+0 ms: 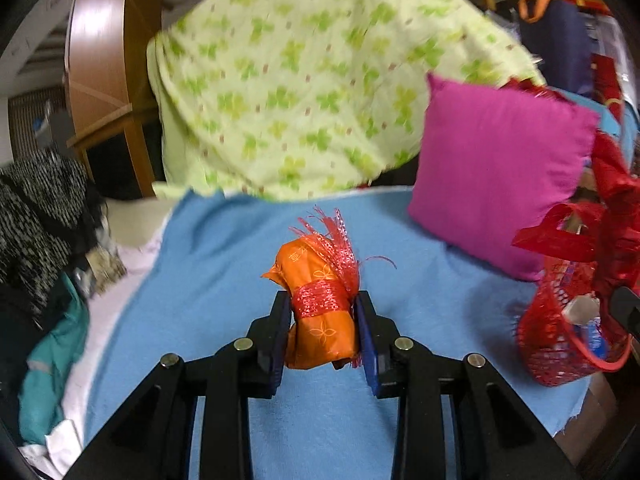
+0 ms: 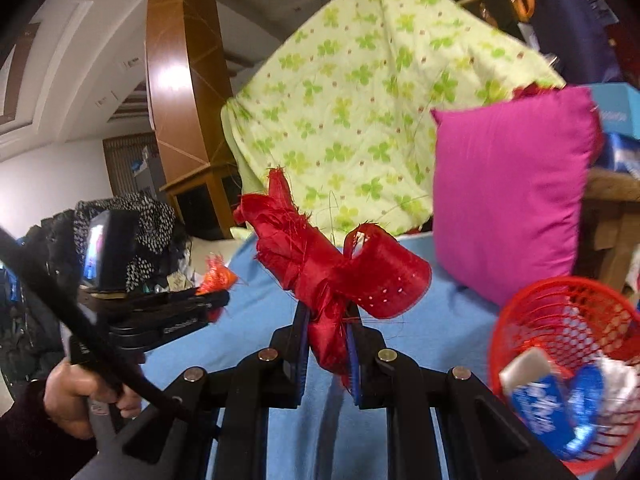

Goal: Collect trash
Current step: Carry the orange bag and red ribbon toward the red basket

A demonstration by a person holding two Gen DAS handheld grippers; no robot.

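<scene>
My left gripper (image 1: 323, 304) is shut on an orange wrapper bundle (image 1: 320, 320) tied with sparkly red ribbon, held above the blue blanket (image 1: 224, 248). Seen from the right wrist view, the left gripper (image 2: 216, 300) hangs at the left with the orange bundle (image 2: 218, 276) at its tip, a hand (image 2: 76, 396) on its handle. My right gripper (image 2: 327, 312) is shut on a crumpled red ribbon scrap (image 2: 320, 272), which also shows at the right edge (image 1: 580, 224). A red mesh basket (image 2: 568, 304) holding wrappers stands at the lower right, also visible as the basket (image 1: 536, 336).
A magenta pillow (image 1: 500, 176) leans at the back right, beside a green clover-print pillow (image 1: 300, 80). Dark and teal clothes (image 1: 44, 248) pile up at the left of the bed. A wooden column (image 2: 180, 80) rises behind, and a blue box (image 2: 616, 108) sits at the far right.
</scene>
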